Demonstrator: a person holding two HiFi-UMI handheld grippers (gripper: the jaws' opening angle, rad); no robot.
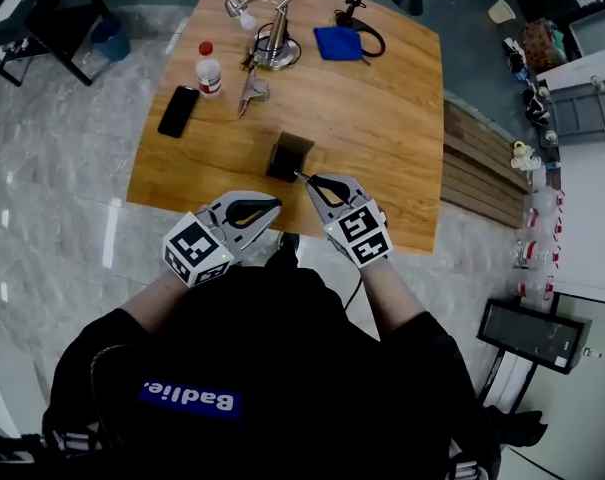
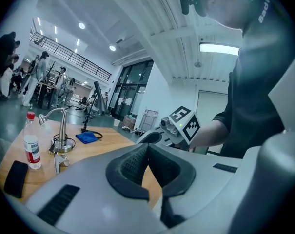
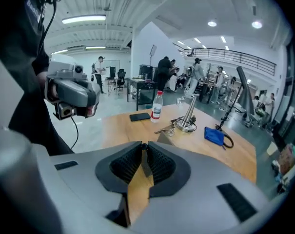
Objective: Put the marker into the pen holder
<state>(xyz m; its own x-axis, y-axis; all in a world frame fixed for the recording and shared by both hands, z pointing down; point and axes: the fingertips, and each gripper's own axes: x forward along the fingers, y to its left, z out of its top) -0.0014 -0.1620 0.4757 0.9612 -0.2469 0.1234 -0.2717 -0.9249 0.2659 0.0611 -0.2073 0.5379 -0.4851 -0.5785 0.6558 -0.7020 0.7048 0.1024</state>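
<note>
A dark square pen holder [image 1: 288, 157] stands on the wooden table [image 1: 382, 118] near its front edge. My right gripper [image 1: 309, 180] hovers just beside the holder, shut on a thin dark marker [image 1: 301, 176] whose tip pokes out toward the holder's rim. In the right gripper view the marker [image 3: 143, 156] shows as a narrow strip pinched between the pads, with the holder [image 3: 165, 138] right beyond them. My left gripper [image 1: 275, 205] hangs at the table's front edge, shut, with nothing between its pads [image 2: 137, 162].
At the back of the table are a red-capped bottle [image 1: 209, 70], a black phone [image 1: 178, 111], a metal lamp stand [image 1: 272, 43], a metal hand tool [image 1: 250, 92] and a blue cloth [image 1: 338, 43]. Wooden boards [image 1: 482, 163] lie on the floor to the right.
</note>
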